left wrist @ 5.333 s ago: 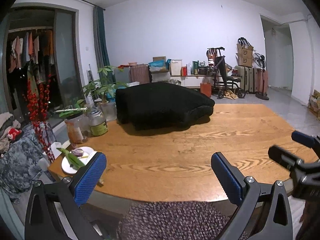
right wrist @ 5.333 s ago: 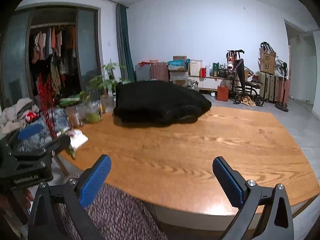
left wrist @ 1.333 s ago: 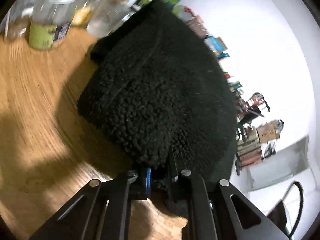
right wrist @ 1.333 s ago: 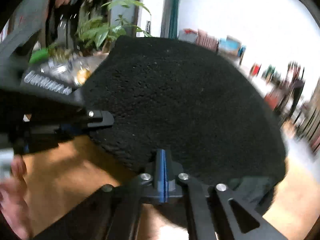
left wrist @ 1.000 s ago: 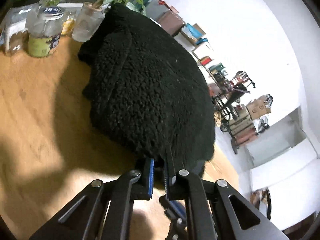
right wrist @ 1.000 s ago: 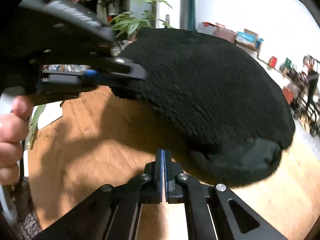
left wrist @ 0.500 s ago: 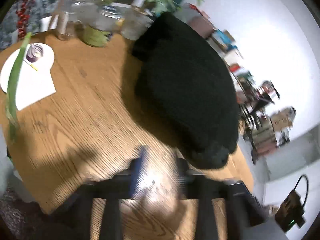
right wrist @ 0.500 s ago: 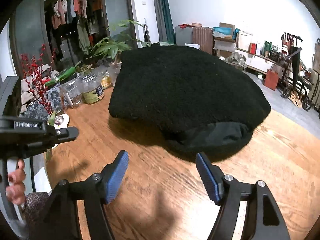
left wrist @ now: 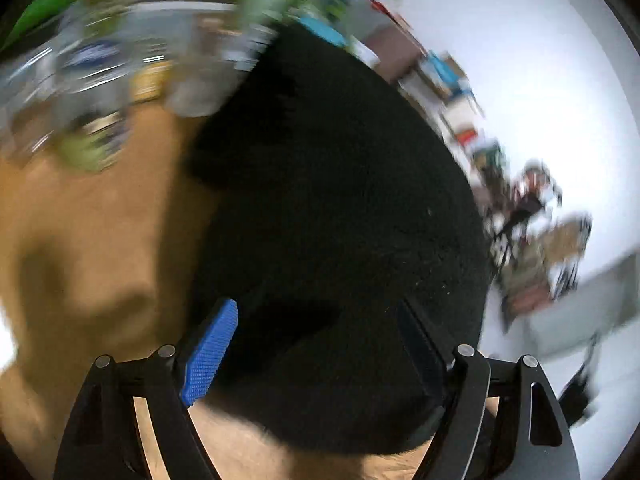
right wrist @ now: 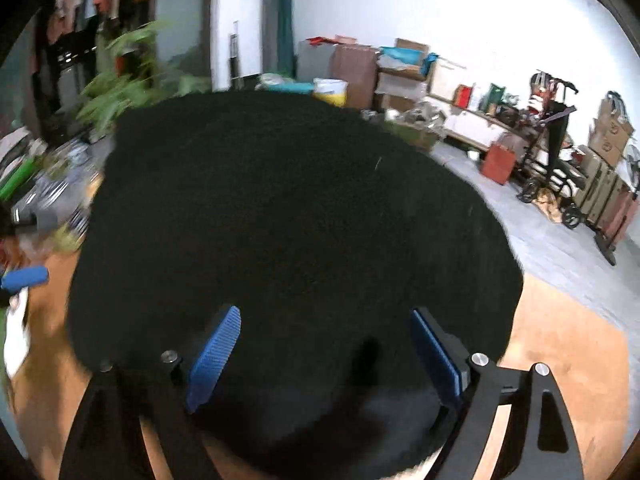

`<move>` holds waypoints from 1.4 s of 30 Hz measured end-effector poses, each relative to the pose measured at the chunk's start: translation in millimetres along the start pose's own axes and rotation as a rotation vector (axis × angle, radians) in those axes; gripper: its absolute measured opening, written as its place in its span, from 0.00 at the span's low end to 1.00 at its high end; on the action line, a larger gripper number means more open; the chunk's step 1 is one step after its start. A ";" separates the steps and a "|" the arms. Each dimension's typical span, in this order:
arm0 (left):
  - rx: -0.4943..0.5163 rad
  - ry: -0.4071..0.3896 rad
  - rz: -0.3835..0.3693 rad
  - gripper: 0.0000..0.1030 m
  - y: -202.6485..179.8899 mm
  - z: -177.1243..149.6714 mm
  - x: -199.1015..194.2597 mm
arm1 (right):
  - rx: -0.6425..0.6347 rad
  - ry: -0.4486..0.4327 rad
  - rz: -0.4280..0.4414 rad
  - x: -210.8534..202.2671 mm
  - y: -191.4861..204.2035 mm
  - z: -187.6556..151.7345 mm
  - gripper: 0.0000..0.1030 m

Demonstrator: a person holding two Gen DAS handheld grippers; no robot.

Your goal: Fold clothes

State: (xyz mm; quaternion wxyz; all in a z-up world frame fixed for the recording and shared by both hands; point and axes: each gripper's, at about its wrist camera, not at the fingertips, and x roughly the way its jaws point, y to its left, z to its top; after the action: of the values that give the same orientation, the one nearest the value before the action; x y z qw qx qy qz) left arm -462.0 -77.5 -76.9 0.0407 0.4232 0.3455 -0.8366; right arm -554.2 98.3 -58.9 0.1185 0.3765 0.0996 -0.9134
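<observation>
A black fleece garment point(right wrist: 288, 240) lies bundled on the wooden table point(right wrist: 560, 344), filling most of both wrist views; its pile texture reads only as a flat dark mass, and no sleeve, collar or fold line can be made out. In the left wrist view the garment point(left wrist: 332, 220) runs from the table's far edge down to the near side, where its rounded lower end sits between the fingers of the left gripper point(left wrist: 316, 344). Those fingers stand wide apart with nothing clamped; the blue pad point(left wrist: 210, 354) of one shows clearly, while the other is in shadow against the fabric and hard to see. Whether the fingertips touch the fleece cannot be told. The right gripper point(right wrist: 324, 348) is likewise spread wide over the garment's near end, gripping nothing, both blue pads point(right wrist: 214, 354) visible against the dark cloth. A smoother dark patch of the garment lies below them, partly cut off by the gripper frame. Along the table's far left edge, jars point(left wrist: 120, 80) and green plant leaves point(right wrist: 120, 84) are smeared by motion blur, so their labels and number are unreadable. At the left margin of the right wrist view a blue pad of the other gripper point(right wrist: 24, 278) pokes in, the rest cut off. Cluttered storage lines the back wall point(right wrist: 460, 12).
</observation>
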 end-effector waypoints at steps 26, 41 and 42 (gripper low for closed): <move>0.159 0.164 -0.055 0.08 -20.1 -96.0 -20.3 | 0.208 0.140 0.249 -36.7 -3.2 -54.4 0.13; 0.331 0.489 -0.191 0.09 39.2 -282.5 -115.4 | 0.219 0.250 0.435 -213.3 0.2 -263.0 0.13; 0.333 0.503 -0.174 0.11 40.2 -284.2 -115.1 | 0.220 0.265 0.439 -217.0 2.8 -272.1 0.14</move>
State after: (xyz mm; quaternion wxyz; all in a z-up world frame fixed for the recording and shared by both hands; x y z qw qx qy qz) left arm -180.7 40.3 -128.5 -0.1877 0.5865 0.2380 -0.7511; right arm -223.3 200.1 -94.4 0.2581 0.5160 -0.0697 -0.8138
